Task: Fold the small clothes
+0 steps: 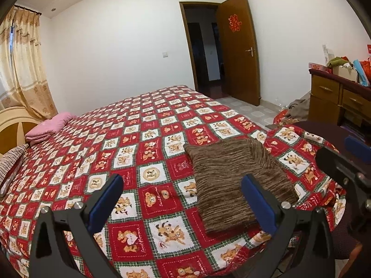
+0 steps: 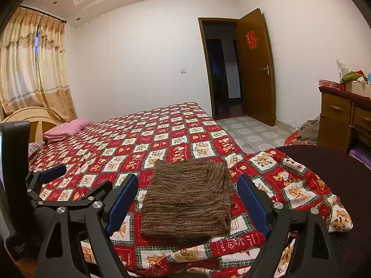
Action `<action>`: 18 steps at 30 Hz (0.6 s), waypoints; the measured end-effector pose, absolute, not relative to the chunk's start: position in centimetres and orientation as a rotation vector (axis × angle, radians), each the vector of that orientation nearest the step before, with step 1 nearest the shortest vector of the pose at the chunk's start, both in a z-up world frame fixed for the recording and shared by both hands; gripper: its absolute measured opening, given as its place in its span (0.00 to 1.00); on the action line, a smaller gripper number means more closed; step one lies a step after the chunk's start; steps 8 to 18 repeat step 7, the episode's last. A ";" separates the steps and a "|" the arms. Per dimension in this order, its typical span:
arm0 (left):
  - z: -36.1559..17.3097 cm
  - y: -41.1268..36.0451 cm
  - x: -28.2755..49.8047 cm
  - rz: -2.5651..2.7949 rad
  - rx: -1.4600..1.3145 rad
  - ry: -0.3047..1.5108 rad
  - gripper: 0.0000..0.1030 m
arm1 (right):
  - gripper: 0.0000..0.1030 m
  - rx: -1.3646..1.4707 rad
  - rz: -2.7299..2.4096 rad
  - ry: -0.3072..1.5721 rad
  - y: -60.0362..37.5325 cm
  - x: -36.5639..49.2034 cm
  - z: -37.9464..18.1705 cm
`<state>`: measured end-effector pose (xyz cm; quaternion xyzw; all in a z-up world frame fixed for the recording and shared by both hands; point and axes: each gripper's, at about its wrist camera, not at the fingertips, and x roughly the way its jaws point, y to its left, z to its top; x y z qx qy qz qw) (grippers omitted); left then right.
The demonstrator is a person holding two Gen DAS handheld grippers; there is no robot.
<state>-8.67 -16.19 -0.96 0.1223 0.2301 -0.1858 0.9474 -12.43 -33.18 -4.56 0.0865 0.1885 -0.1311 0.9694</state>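
We see the folded garment (image 2: 185, 197) lying on the bed (image 2: 143, 139) near its foot, a pillow (image 2: 67, 128) far behind left, the door (image 2: 255, 69) behind right.

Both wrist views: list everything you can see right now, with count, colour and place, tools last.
brown garment: one, striped brown knit, folded, on the bed's near corner
bedspread: one, red and white bear check, covering the bed
pink bedding: one folded pile, at the head of the bed
headboard: one, cream, far left
curtains: beige, on the left wall
door: one, brown, open, red ornament on it
dresser: one, wooden, far right, clutter on top
left tool: one, black with blue pads, open, empty
right tool: one, same, open, empty, garment lying beyond it
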 end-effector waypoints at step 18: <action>-0.9 -16.4 -8.7 -0.378 0.247 0.463 1.00 | 0.85 0.177 -0.266 0.383 -33.2 -12.3 -4.6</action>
